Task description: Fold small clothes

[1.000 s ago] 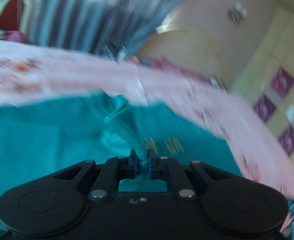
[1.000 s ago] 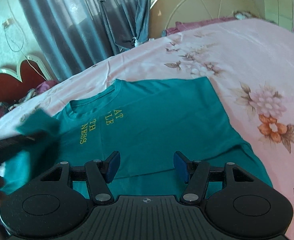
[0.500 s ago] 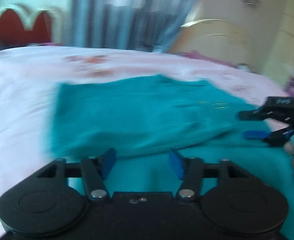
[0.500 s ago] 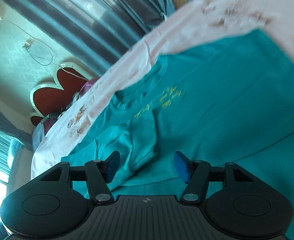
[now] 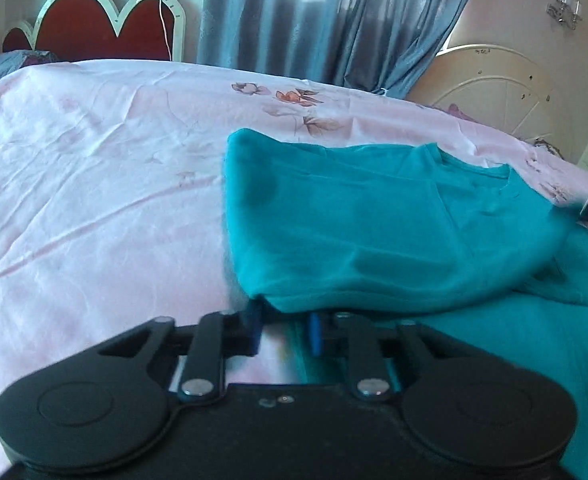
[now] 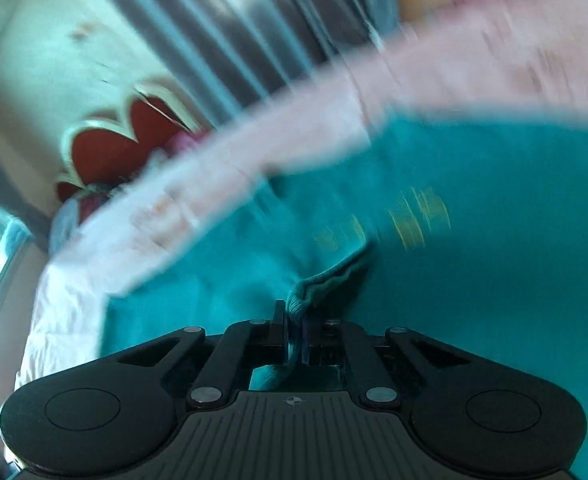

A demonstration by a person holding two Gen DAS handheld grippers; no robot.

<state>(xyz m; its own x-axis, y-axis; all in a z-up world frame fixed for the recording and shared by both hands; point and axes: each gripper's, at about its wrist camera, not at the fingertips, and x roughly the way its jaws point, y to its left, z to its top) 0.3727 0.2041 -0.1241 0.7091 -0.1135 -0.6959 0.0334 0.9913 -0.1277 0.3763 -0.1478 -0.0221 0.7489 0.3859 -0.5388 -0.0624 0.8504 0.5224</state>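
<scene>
Mostly blurred: right gripper (image 6: 293, 338) pinching teal shirt (image 5: 374, 220) fold; left gripper (image 5: 285, 330) narrowing, fold hiding tips.

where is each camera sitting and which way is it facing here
Left wrist: rides on the left gripper, looking across the pink bedsheet toward the curtains; its jaws, just closing, stand narrowly apart at the folded hem of the teal t-shirt.
Right wrist: rides on the right gripper, tilted and blurred, jaws pinched shut on a bunch of shirt.
Shared: shirt, sheet, curtains and red headboard.
</scene>
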